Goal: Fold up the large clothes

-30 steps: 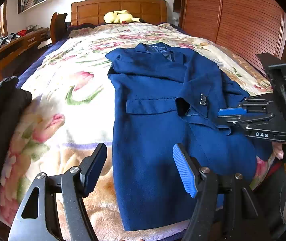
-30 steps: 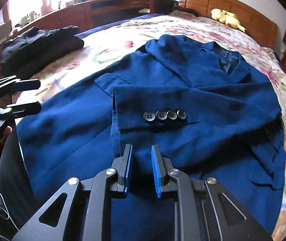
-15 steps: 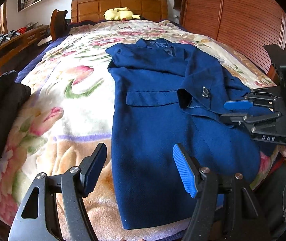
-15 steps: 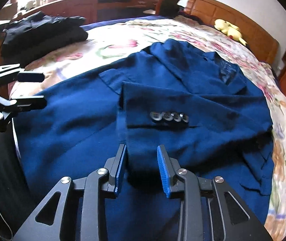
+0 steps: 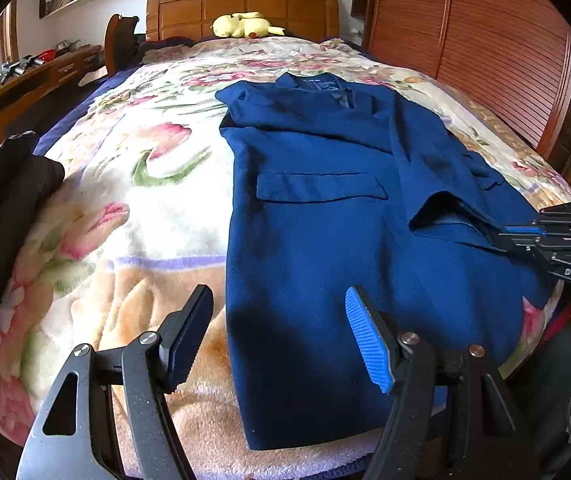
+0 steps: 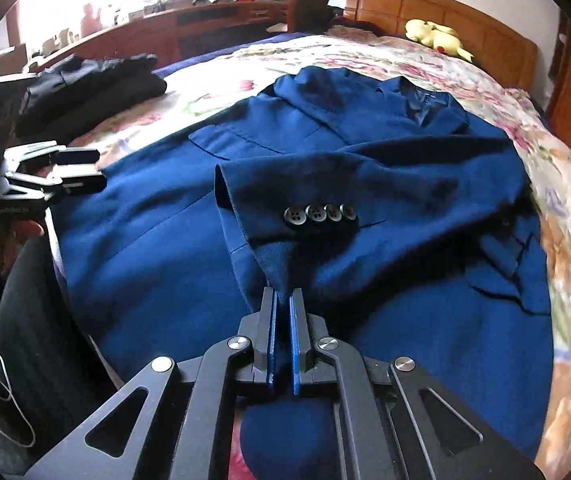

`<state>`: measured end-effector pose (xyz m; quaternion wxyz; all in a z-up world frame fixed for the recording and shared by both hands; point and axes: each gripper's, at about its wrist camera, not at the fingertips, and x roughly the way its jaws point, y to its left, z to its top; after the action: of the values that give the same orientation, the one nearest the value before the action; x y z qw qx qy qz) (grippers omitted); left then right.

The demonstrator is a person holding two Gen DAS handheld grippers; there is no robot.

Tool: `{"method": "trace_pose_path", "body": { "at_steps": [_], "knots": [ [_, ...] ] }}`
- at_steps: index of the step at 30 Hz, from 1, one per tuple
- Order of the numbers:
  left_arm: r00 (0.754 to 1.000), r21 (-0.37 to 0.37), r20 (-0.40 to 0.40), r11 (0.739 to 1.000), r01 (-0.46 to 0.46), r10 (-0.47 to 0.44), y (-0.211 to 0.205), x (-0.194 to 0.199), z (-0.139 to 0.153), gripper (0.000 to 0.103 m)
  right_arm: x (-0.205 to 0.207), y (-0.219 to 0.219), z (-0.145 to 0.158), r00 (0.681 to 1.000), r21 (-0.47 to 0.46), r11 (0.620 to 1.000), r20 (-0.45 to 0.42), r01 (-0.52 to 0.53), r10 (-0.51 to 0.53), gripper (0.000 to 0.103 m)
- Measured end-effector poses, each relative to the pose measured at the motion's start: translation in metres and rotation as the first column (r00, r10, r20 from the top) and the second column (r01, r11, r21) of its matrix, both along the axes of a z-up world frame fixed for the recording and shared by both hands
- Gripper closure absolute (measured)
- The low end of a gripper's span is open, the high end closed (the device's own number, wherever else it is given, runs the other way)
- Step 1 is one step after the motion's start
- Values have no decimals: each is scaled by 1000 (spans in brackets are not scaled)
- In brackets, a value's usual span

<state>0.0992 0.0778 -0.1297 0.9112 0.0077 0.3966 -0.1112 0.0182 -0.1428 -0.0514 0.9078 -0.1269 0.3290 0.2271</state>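
So compared with a second back, we've got the right hand-held gripper pulled back toward the near edge of the bed, and its jaws have just been closing. They were a bit apart with blue cloth showing between them; now they're pinching a fold of the coat's fabric just below the sleeve cuff, and that fabric rises in a little peak into the pads. In the left wrist view the cuff buttons we could see before are hidden now, and the right tool sits lower at the frame's right edge. The left hand-held gripper looks the same as before: spread wide, hovering over the coat's near hem corner with nothing in it.

The navy coat lies flat on the floral blanket of the bed, on the side toward the slatted wooden doors. Its long axis runs along the bed: collar pointing to the headboard, hem toward us. One sleeve is folded across the front, cuff aimed at the desk side, four buttons in a row.

The black clothes are piled on the bed's far-left side.
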Motion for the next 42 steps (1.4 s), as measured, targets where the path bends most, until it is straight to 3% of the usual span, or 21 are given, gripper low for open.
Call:
{"method": "trace_pose_path", "body": {
  "at_steps": [6,12,24,32,38,42],
  "knots": [
    [1000,9,-16,1000,-12,12,3,1,-7,33,-23,-30,16,999,77,997,51,7,-11,84],
    [999,12,-32,1000,-20,20,3,3,-15,31,-40,-78,19,990,41,992,79,117,-120,63],
    [999,18,-46,1000,5,-4,4,-2,-21,26,-16,-160,-10,919,-34,919,-8,393,-394,62],
    [999,17,-38,1000,24,-24,8,-18,-14,27,-5,-177,-19,906,44,907,-89,419,-414,62],
    [1000,-3,-26,1000,1,-1,15,-30,-12,52,-5,-186,-26,917,33,922,-122,387,-380,62],
    [1000,-11,-23,1000,-2,1,16,-36,-12,56,-21,-190,-25,923,30,929,-131,368,-361,62]
  ]
}}
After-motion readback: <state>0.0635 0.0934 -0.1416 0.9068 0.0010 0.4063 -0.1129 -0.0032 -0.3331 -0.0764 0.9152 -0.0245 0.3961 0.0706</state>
